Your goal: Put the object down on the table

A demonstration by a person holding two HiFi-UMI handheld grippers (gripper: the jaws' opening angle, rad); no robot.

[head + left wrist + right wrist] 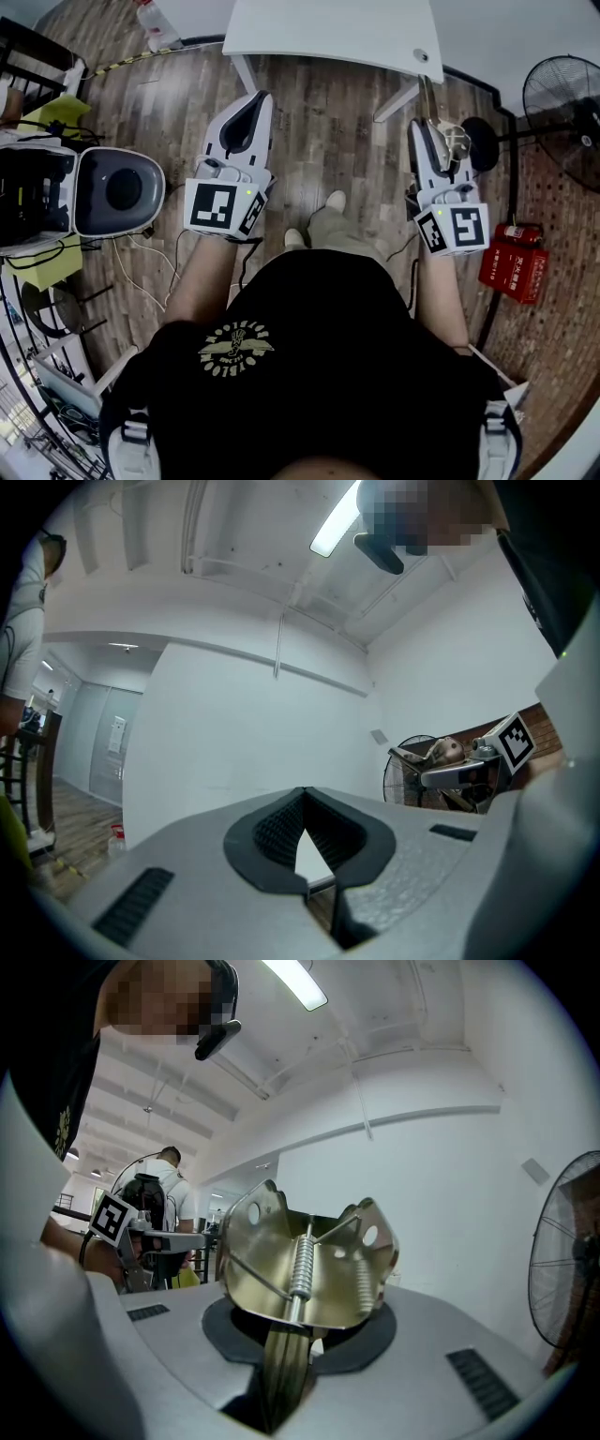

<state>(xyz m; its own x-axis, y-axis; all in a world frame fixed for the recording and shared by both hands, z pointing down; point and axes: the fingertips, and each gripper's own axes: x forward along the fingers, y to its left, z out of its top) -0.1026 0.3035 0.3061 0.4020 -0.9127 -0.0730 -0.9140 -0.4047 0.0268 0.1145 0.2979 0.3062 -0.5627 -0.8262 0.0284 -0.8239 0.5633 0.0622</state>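
Brass-toned metal spring tool: handle clamped between the right gripper jaws, head projecting past their tips. Left gripper: jaws closed together, empty. White table: ahead of both grippers.

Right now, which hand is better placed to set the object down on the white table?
Right. The right tool is shut on the spring-loaded metal utensil, and the white table lies ahead of it. The left tool is shut and holds nothing.
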